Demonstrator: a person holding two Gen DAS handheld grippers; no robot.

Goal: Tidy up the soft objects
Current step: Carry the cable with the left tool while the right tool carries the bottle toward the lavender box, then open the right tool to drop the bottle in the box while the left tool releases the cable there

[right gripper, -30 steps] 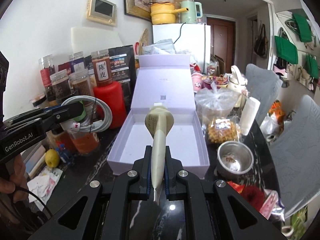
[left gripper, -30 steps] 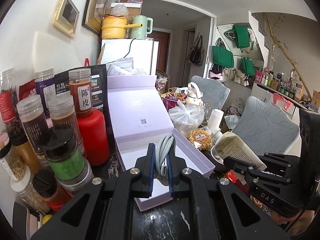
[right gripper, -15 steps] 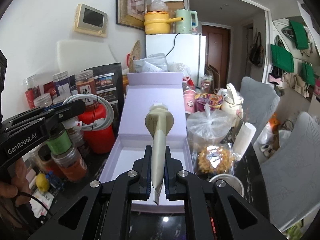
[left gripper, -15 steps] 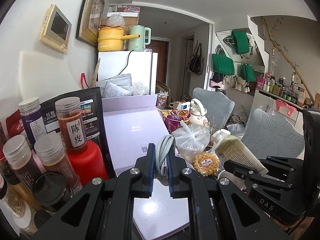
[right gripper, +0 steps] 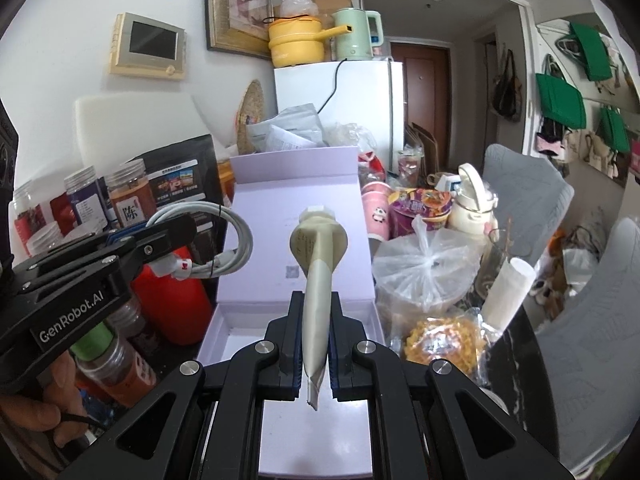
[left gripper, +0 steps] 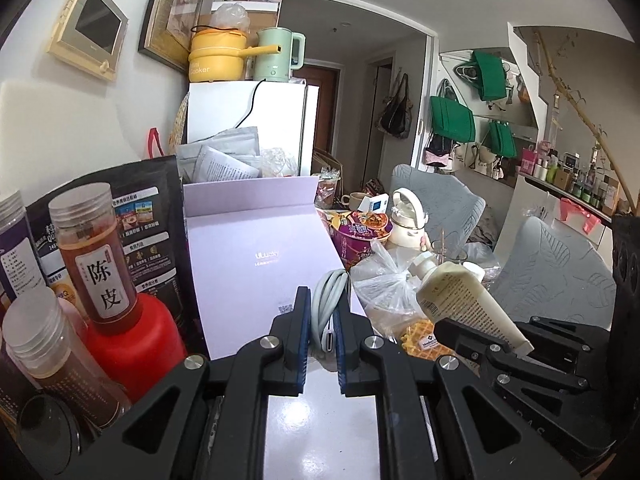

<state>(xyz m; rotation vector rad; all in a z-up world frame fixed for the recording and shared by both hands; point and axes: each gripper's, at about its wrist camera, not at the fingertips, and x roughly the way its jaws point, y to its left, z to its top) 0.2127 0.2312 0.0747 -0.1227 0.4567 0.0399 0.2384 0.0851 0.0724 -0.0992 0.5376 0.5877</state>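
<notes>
My left gripper (left gripper: 322, 312) is shut on a coiled white cable (left gripper: 330, 300) and holds it above the open lilac box (left gripper: 256, 264). The coil also shows in the right wrist view (right gripper: 224, 244), hanging from the left gripper (right gripper: 176, 232). My right gripper (right gripper: 314, 320) is shut on the flat end of a cream squeeze tube (right gripper: 318, 256), cap pointing away, above the box's tray (right gripper: 240, 320). The tube also shows in the left wrist view (left gripper: 460, 300), to the right of the cable.
Spice jars (left gripper: 94, 256) and a red bottle (left gripper: 136, 344) stand left of the box. A tied plastic bag (right gripper: 424, 268), a waffle packet (right gripper: 444, 340), a paper roll (right gripper: 508, 292) and cups crowd its right. A white fridge (right gripper: 356, 108) stands behind. Grey chairs (right gripper: 528, 200) stand at the right.
Both grippers have risen and tilted up while holding their objects. The box now sits lower in both views and more of the room shows.
</notes>
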